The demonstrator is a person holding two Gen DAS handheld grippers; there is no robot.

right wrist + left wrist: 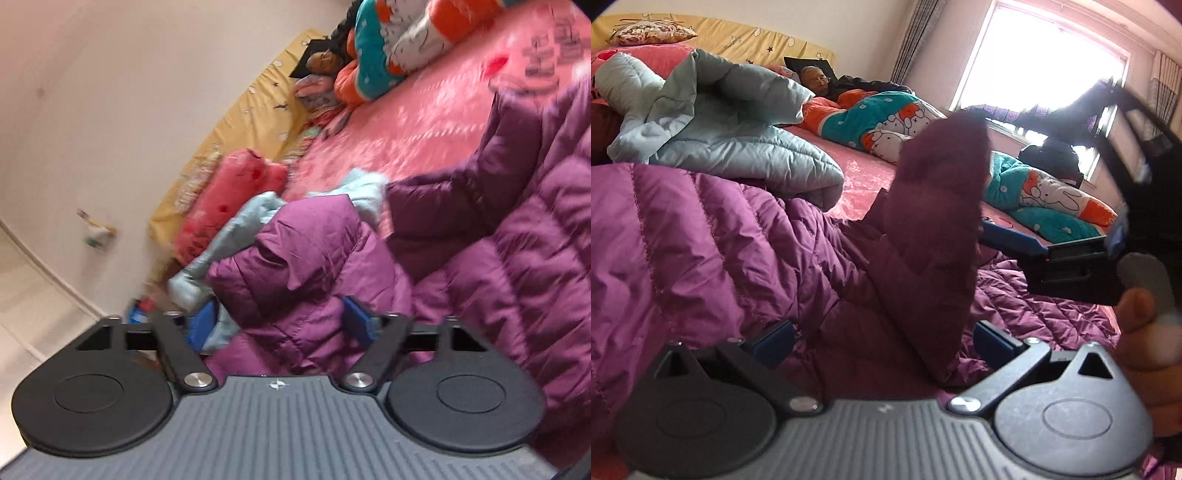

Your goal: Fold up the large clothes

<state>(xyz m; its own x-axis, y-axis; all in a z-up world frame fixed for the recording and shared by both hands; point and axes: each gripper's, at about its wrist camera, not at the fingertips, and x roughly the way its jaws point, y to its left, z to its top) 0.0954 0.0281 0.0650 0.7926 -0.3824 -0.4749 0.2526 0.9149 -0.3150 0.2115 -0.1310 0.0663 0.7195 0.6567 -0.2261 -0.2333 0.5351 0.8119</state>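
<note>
Purple quilted coat lies crumpled on pink bed, its far edges cut off by both views. Left claw stands released, a dark raised fold of coat between the pads but contact can't be told; fold hides part of bed. Right claw spread wide w/ coat bulging between fingers, not pinched; view blurred, tilted.

Blown-out daylight from the window; fisheye-bent edges, motion blur in right view.
</note>
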